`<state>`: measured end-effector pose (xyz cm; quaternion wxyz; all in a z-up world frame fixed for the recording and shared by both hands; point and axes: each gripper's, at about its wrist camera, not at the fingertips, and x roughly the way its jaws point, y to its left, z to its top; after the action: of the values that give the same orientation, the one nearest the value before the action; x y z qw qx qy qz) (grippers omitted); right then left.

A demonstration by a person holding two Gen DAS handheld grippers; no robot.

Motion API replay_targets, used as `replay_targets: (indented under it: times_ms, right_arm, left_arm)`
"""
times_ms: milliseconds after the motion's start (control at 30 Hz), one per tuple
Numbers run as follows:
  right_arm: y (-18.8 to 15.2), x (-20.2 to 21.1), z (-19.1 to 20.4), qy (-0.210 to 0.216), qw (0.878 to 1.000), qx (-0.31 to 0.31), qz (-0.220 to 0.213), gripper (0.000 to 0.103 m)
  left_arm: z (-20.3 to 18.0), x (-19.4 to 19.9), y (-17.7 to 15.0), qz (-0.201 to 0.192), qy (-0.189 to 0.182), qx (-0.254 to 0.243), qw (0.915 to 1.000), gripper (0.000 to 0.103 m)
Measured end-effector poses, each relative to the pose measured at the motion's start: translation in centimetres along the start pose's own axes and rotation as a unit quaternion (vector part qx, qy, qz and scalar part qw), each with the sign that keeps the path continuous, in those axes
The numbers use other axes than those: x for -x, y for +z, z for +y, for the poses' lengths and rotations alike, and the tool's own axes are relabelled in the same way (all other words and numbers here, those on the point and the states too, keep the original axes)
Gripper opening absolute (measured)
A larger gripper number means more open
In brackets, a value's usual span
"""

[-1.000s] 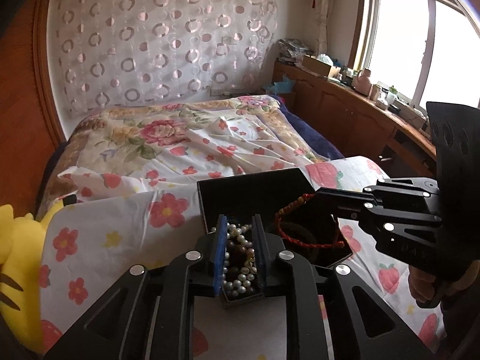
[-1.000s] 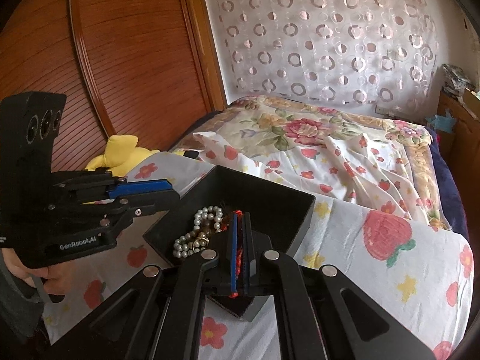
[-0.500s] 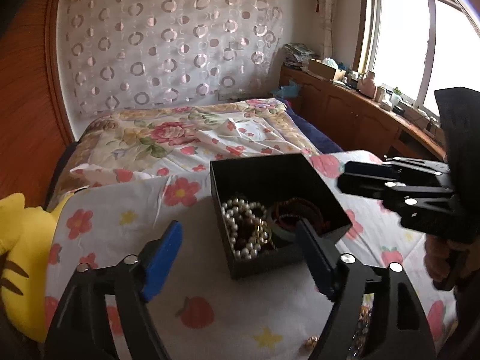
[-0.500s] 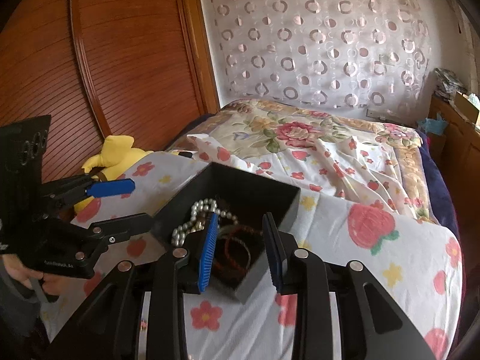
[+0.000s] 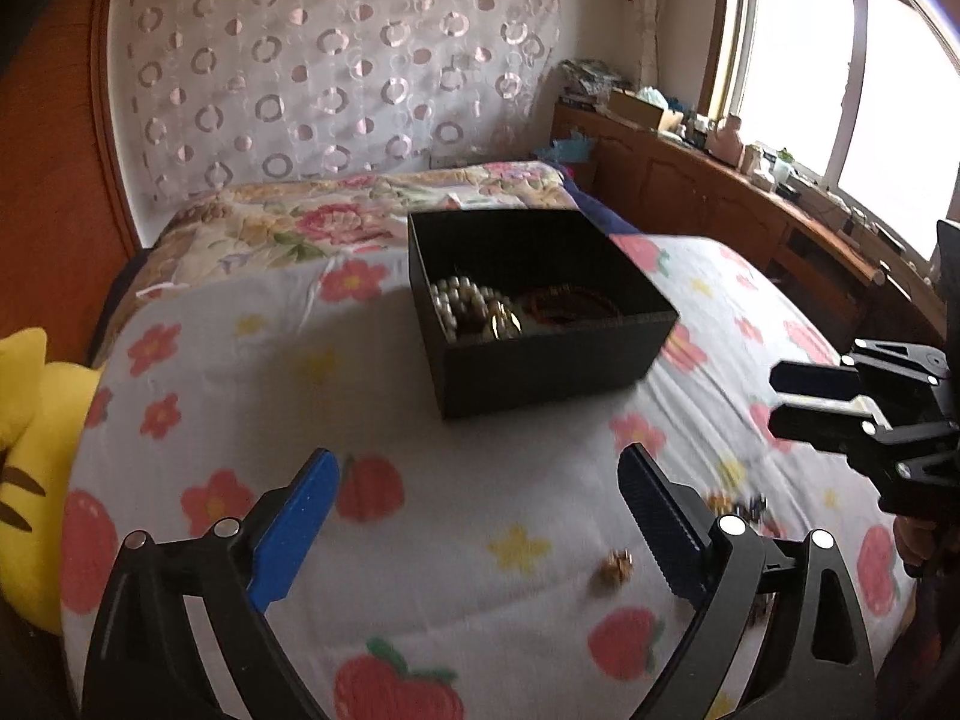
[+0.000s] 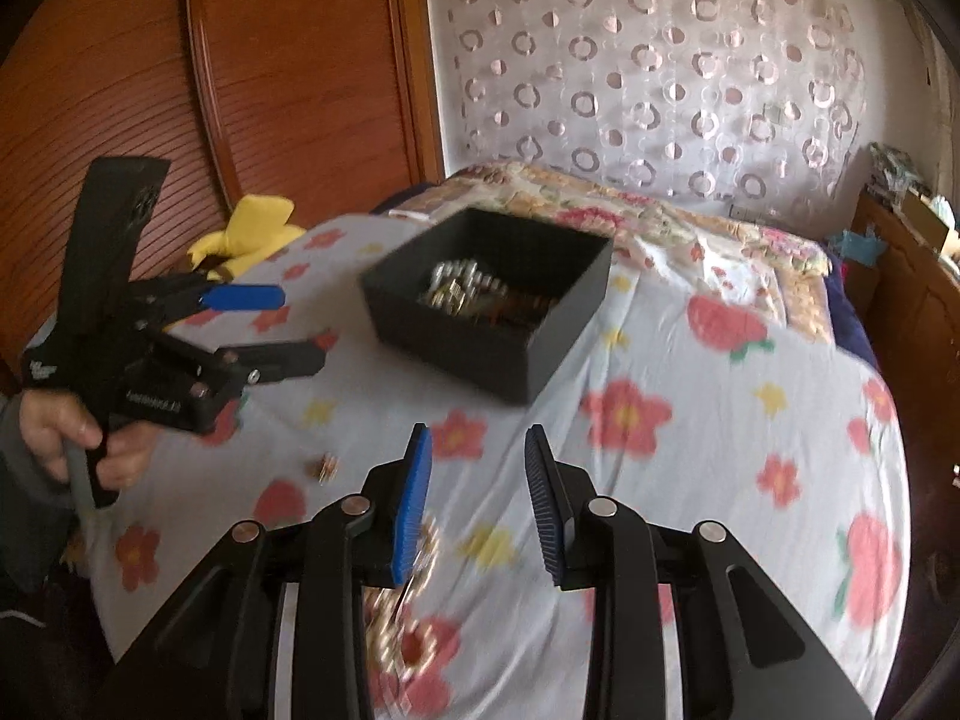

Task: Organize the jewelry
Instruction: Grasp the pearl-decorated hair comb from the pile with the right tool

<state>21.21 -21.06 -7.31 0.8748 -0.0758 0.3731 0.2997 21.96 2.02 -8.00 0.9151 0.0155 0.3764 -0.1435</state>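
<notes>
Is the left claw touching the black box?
Apart. In the left wrist view, the left claw is open with bare floral sheet between its tips and the black box.

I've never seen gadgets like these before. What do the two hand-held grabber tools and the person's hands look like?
Both are matte black plastic frames with silver round bolts. The left gripper has two long fingers faced with ribbed blue pads, and the right gripper has matching blue pads. Seen from the right wrist view, the left tool has small white lettering, a grey handle and a flat upright black plate. The bare left hand emerges from a grey sleeve.
</notes>
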Motion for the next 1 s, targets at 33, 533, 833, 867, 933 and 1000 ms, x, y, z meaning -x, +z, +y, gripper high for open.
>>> replay_targets:
  times_ms: [33, 533, 833, 867, 933, 1000]
  right_arm:
    - [-0.4, 0.1, 0.2, 0.003, 1.000, -0.001, 0.003, 0.035]
    - [-4.2, -0.6, 2.7, 0.041, 0.998, -0.021, 0.045, 0.049]
    - [-3.9, -1.1, 4.9, 0.017, 0.999, 0.019, 0.046, 0.063]
    - [-3.9, -1.2, 5.1, 0.015, 0.999, 0.022, 0.046, 0.064]
    - [-3.9, -1.5, 5.4, 0.009, 0.998, 0.027, 0.049, 0.065]
    - [-3.9, -1.9, 5.6, 0.002, 0.998, 0.030, 0.055, 0.065]
  left_arm:
    - [-0.2, 0.1, -0.3, 0.003, 0.001, -0.004, 1.0000, 0.091]
    - [-1.0, 0.9, -3.9, 0.028, 0.001, -0.013, 0.9995, 0.091]
    - [-0.3, 1.4, -4.4, 0.027, 0.004, -0.002, 0.9996, 0.091]
    - [-0.2, 1.4, -4.4, 0.027, 0.004, -0.001, 0.9996, 0.091]
    - [-0.1, 1.6, -4.3, 0.024, 0.006, 0.003, 0.9997, 0.091]
    - [0.0, 1.7, -4.4, 0.022, 0.005, 0.005, 0.9997, 0.091]
